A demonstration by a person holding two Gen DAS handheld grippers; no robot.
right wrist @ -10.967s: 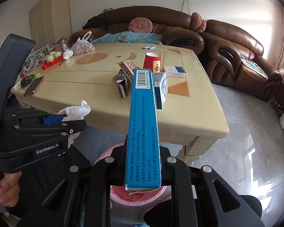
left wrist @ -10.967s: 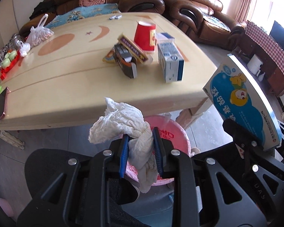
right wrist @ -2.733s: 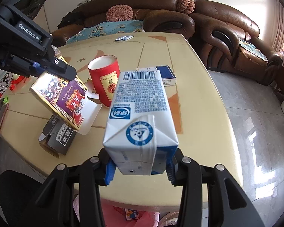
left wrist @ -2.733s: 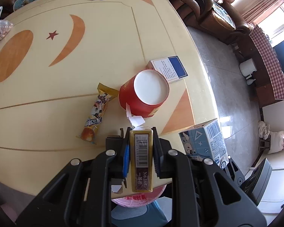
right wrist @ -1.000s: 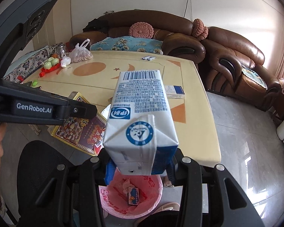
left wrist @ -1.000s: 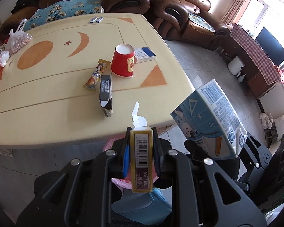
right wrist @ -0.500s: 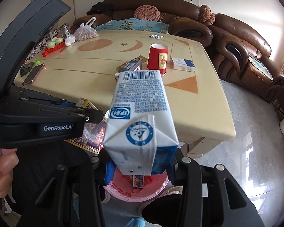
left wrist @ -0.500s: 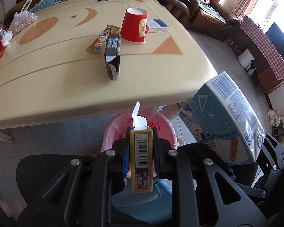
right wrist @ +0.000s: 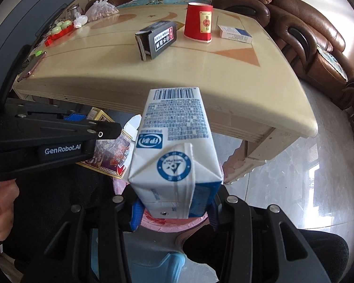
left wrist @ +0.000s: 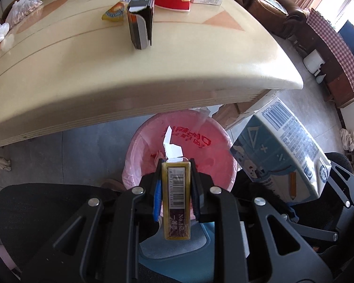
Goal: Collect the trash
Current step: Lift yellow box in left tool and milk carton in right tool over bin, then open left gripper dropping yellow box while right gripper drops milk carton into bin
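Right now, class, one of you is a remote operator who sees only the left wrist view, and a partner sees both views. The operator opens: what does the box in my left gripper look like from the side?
Observer: The gold box in the left gripper has a colourful picture on its broad face. Your view shows only its barcode edge.
Operator: Is the milk carton really gripped?
Observer: Yes. The right gripper is clamped on the base end of the milk carton.
Operator: Is there anything on the table that I miss?
Observer: A phone lies at the edge of the table, on the left of the right wrist view.
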